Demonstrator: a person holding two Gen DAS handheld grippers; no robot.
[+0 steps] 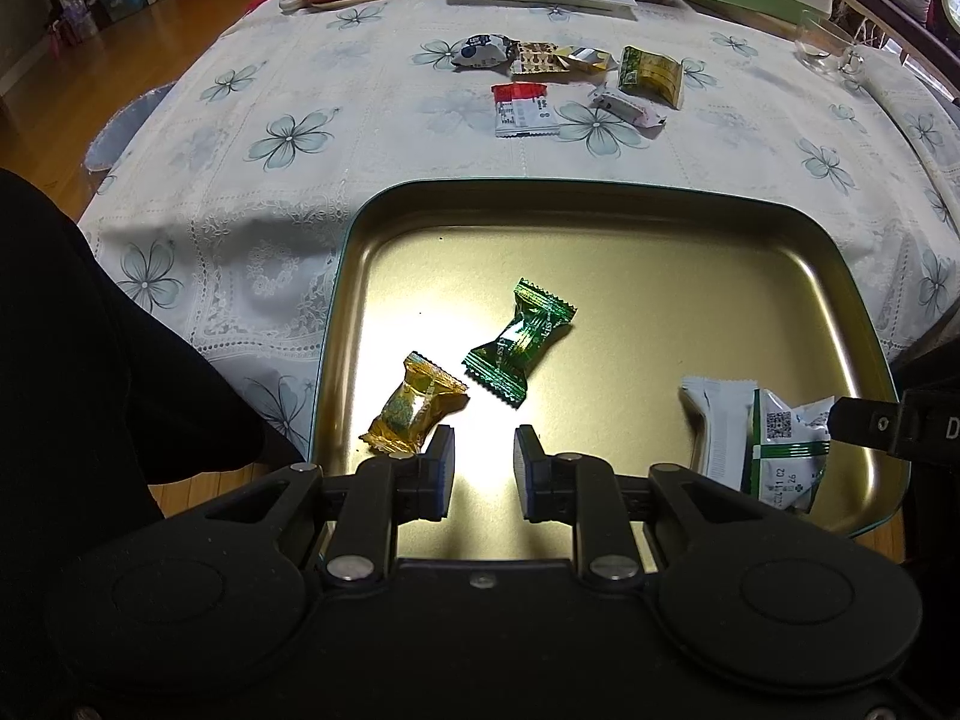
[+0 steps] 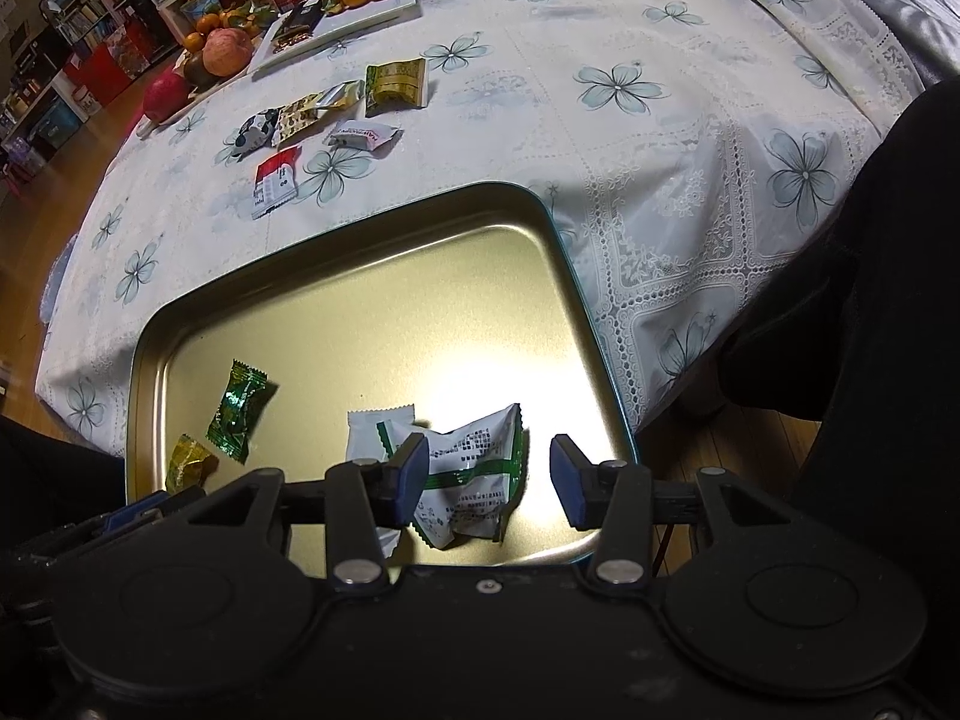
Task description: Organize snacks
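Floral tablecloth [image 2: 630, 192] carries your gold tin tray [image 2: 558, 252]. Your right gripper [image 2: 489, 471] stands spread, the white-and-green snack packet [image 2: 474, 480] lying between its jaws, beside the left pad. Your left gripper [image 1: 483, 468] hangs parted, empty, beside the gold-wrapped candy [image 1: 408, 408].
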